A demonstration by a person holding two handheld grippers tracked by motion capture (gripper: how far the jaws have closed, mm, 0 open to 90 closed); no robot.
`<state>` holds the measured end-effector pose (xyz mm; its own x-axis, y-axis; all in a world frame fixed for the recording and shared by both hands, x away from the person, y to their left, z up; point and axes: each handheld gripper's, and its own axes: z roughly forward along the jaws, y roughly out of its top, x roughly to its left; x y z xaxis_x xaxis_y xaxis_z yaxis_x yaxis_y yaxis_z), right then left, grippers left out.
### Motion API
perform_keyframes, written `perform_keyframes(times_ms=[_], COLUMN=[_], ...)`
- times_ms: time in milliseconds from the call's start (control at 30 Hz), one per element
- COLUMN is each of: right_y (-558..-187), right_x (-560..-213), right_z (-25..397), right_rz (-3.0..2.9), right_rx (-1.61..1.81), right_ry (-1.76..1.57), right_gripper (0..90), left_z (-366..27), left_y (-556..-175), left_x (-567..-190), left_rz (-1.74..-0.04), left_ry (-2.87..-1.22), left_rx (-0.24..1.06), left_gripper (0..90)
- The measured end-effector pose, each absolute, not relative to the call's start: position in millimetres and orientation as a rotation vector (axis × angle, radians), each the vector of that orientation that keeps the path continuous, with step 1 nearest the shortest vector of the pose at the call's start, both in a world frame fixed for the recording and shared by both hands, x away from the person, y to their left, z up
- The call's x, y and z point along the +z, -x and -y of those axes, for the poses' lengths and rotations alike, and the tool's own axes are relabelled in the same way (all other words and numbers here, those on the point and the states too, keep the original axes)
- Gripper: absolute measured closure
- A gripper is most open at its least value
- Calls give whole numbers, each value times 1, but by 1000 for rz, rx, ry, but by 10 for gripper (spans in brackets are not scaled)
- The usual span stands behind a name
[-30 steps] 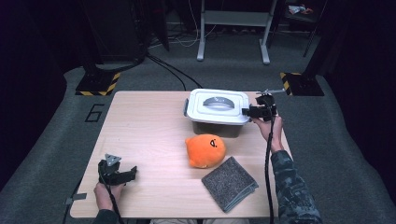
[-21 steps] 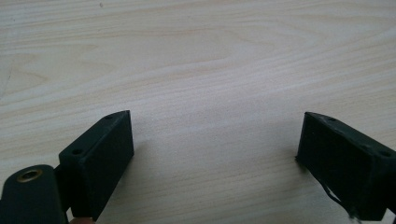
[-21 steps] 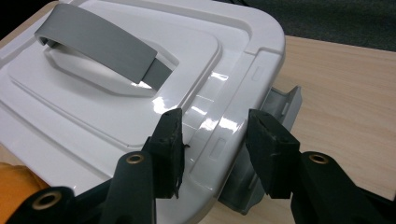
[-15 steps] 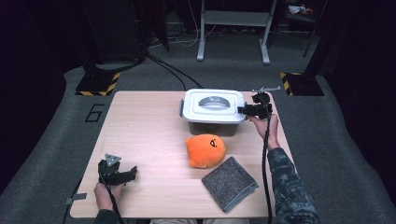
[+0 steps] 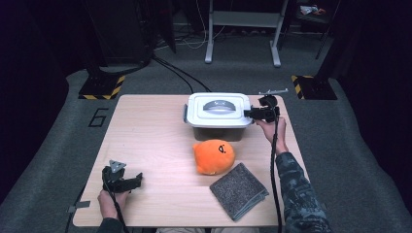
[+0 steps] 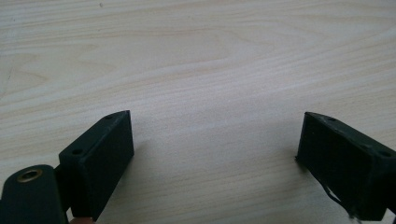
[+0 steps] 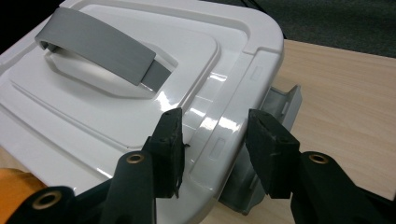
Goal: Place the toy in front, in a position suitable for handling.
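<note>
A white lidded box (image 5: 218,114) with a grey handle (image 7: 98,46) stands at the back of the table. My right gripper (image 5: 247,113) hovers at the lid's right edge. In the right gripper view its jaws (image 7: 217,140) are open, astride the lid's raised rim, just above the grey side latch (image 7: 280,109), which hangs outward. An orange plush toy (image 5: 214,156) lies in front of the box. Beside the toy lies a folded grey cloth (image 5: 238,190). My left gripper (image 5: 131,182) rests near the front left, open over bare wood (image 6: 212,158).
The light wooden table (image 5: 145,136) has free room across its left half. Dark floor surrounds it, with cables and a metal stand's legs (image 5: 243,53) behind. The box's left latch (image 5: 185,114) faces the open part of the table.
My right gripper has moved left onto the lid's right edge, and the box appears to have slid slightly left. The left gripper has stayed still.
</note>
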<state>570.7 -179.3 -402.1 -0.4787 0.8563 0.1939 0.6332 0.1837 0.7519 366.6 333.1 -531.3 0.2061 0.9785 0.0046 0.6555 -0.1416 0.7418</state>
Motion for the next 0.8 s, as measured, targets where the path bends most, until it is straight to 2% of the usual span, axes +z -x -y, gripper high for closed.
perform_keyframes(times_ms=[800], right_y=[-579], right_x=[-403], right_z=[148], right_rz=[-2225], right_rx=[1197], right_ry=[-1386], right_gripper=[562], left_z=[-333], left_y=[-367], left_x=[-531], left_rz=[-1516], left_ry=[-1873], left_rx=[678], left_gripper=[102])
